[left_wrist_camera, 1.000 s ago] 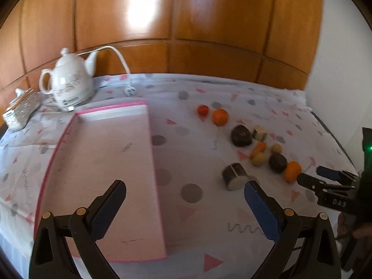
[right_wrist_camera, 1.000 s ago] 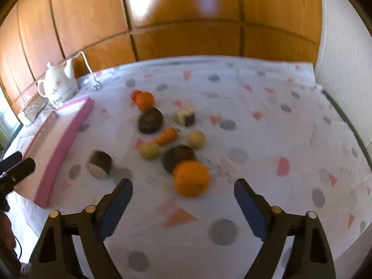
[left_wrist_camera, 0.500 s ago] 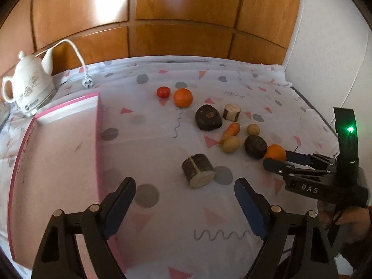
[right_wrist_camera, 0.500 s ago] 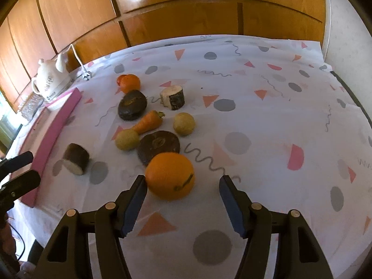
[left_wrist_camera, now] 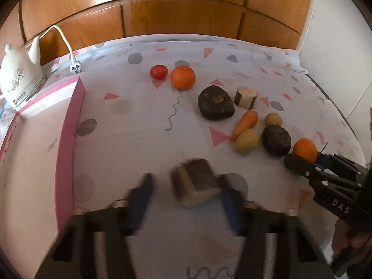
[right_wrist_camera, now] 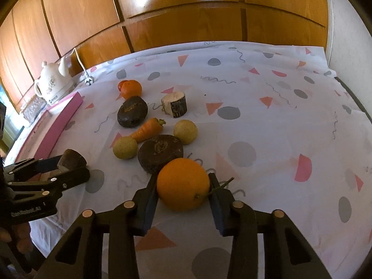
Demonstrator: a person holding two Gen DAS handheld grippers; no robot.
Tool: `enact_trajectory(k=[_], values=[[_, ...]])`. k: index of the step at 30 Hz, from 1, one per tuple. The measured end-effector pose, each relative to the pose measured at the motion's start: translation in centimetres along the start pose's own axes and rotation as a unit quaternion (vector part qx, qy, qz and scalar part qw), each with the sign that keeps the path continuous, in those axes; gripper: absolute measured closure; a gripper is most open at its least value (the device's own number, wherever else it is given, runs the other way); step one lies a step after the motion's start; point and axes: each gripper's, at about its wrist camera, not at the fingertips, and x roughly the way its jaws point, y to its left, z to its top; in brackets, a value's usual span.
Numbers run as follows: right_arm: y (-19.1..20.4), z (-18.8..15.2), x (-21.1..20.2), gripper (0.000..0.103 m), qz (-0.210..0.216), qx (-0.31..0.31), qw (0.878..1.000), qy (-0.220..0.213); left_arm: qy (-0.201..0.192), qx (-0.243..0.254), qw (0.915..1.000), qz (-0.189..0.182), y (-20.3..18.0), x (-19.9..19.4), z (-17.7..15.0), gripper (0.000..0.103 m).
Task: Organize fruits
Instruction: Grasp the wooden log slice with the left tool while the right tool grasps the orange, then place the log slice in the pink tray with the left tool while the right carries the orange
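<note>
The desk (right_wrist_camera: 279,121) is covered by a white cloth printed with grey dots and pink triangles. A large pink tray (left_wrist_camera: 41,153) is laid on it, taken here as the landmark; a white kettle (left_wrist_camera: 18,81) is seen just behind its far corner.

Right of the tray, well apart from it, most of the produce is gathered: a far orange (left_wrist_camera: 182,77) with a tomato (left_wrist_camera: 158,71) beside it, two dark roots, a carrot (right_wrist_camera: 148,130), two small pale round items and an upright cut log piece (right_wrist_camera: 174,104).

Nearer the tray, a dark cut chunk (left_wrist_camera: 196,182) is bracketed by the left tool (left_wrist_camera: 186,193), whose jaws are closing; through the blur, contact with the pads cannot be told.

Farthest from the tray, the near orange (right_wrist_camera: 183,184) lies on the cloth between the right tool (right_wrist_camera: 182,191) pads, whose jaws are closing and appear to be touching it on both sides.
</note>
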Motion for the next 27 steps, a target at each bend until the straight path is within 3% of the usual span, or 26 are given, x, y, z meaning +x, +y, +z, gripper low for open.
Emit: enact_trajectory(k=[3,7,12,17,22,27], values=[[-0.1,-0.1,-0.1,0.058,0.009,0.003,1.000,-0.005,-0.004,-0.015,0.9998,-0.007,0.8,-0.2,0.0,0.065],[0.6,0.0,0.2,0.042,0.015,-0.010,1.000,-0.001,-0.018,-0.030,0.9993,-0.016,1.5,-1.4,0.1,0.065],[0.8,0.4,0.6,0.046,-0.001,-0.009,1.000,0.002,-0.054,-0.035,0.9978,-0.018,3.1,-4.3,0.8,0.065],[0.5,0.7,0.8,0.047,0.001,-0.003,1.000,0.007,-0.068,-0.111,0.9913,0.020,9.7,-6.2,1.7,0.065],[0.2,0.7,0.7,0.047,0.011,0.005,1.000,0.011,-0.050,-0.169,0.9796,0.096,16.0,-5.7,1.6,0.065],[-0.6,1.1,0.6,0.047,0.028,0.043,0.999,0.016,-0.035,-0.194,0.9695,0.146,18.7,-5.0,0.5,0.065]])
